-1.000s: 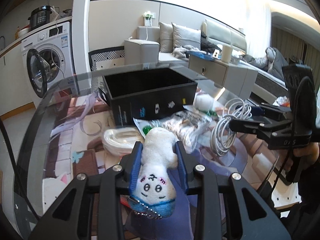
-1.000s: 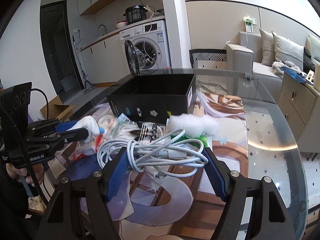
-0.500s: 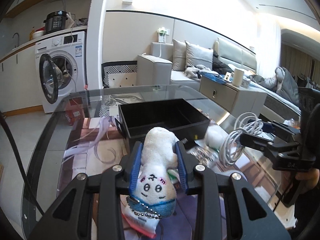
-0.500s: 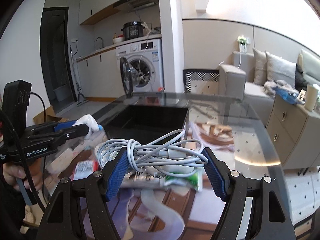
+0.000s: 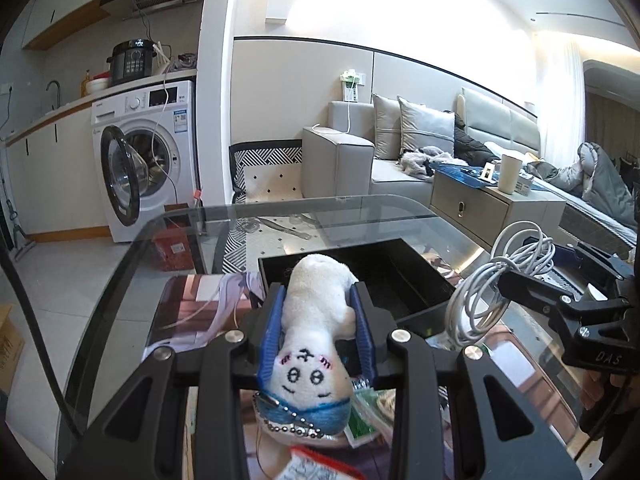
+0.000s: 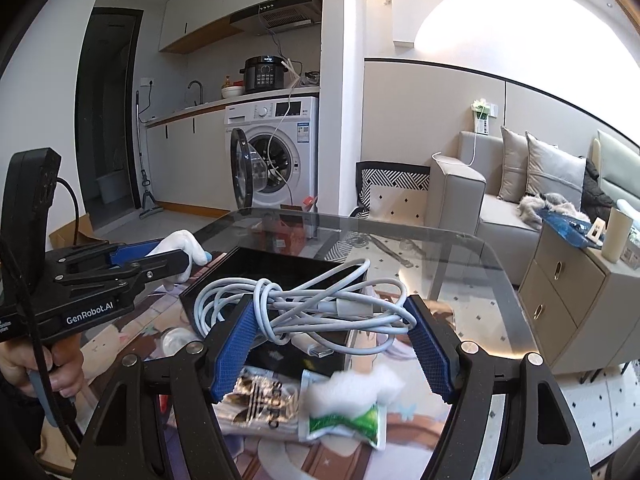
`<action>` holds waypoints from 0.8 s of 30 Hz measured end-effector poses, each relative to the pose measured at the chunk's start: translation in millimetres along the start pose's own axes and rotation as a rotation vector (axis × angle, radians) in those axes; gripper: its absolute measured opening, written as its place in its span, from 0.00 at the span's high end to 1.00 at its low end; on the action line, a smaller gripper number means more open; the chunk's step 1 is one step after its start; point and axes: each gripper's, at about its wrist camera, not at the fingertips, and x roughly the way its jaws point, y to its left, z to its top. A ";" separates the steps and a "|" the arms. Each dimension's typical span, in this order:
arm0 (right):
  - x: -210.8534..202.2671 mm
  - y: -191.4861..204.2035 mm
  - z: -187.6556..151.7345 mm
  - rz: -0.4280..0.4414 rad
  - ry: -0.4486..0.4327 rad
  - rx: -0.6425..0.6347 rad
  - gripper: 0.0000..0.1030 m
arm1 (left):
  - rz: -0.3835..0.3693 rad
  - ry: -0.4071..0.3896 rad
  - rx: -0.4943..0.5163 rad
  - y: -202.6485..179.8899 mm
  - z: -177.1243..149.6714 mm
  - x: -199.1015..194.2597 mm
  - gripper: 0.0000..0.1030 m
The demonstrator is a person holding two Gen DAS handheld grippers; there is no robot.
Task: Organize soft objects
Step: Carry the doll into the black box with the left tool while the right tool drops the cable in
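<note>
My left claw [image 5: 318, 320] is clamped on a white plush toy with a drawn face and blue collar [image 5: 316, 328], held over the black rectangular open box [image 5: 404, 272]. My right claw [image 6: 330, 334] is clamped on a coiled white charging cable [image 6: 304, 304], above the box's near edge. Box interior looks dark; contents can't be made out. Plastic packets [image 6: 340, 412] lie on the glass bench [image 6: 460, 256] near the box.

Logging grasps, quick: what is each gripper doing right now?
Left gripper: shut on the white plush toy.
Right gripper: shut on the coiled white cable.
</note>
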 end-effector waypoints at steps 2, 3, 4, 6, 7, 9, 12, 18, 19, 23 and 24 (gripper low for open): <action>7.0 -0.3 2.9 -0.006 0.000 -0.001 0.28 | 0.004 0.002 0.003 0.5 1.3 5.0 0.69; 10.5 -0.4 4.0 -0.011 0.002 -0.003 0.28 | 0.007 0.004 0.003 0.8 2.4 8.0 0.69; 14.2 -0.3 4.9 -0.014 0.003 -0.004 0.28 | 0.008 0.008 0.001 1.3 3.5 11.5 0.69; 22.1 -0.5 6.6 -0.017 0.007 -0.003 0.28 | 0.012 0.015 -0.003 1.9 5.1 18.0 0.69; 27.0 -1.9 8.1 -0.019 0.010 -0.004 0.28 | 0.013 0.017 -0.004 3.1 6.6 21.6 0.69; 35.3 -3.7 10.1 -0.024 0.016 -0.008 0.28 | 0.017 0.022 -0.005 4.0 7.3 26.9 0.69; 46.3 -4.4 10.9 -0.033 0.026 -0.020 0.28 | 0.018 0.033 -0.013 7.2 7.7 35.6 0.69; 66.6 -5.8 12.0 -0.037 0.045 -0.046 0.28 | 0.015 0.054 -0.014 6.7 6.4 50.0 0.69; 71.4 -6.2 12.3 -0.036 0.052 -0.053 0.28 | 0.015 0.057 -0.014 7.0 6.6 51.5 0.69; 84.7 -3.1 12.5 -0.034 0.067 -0.079 0.28 | 0.013 0.070 -0.013 8.5 6.4 58.2 0.69; 86.7 -2.2 12.0 -0.033 0.069 -0.083 0.28 | 0.013 0.071 -0.015 9.7 6.9 59.7 0.69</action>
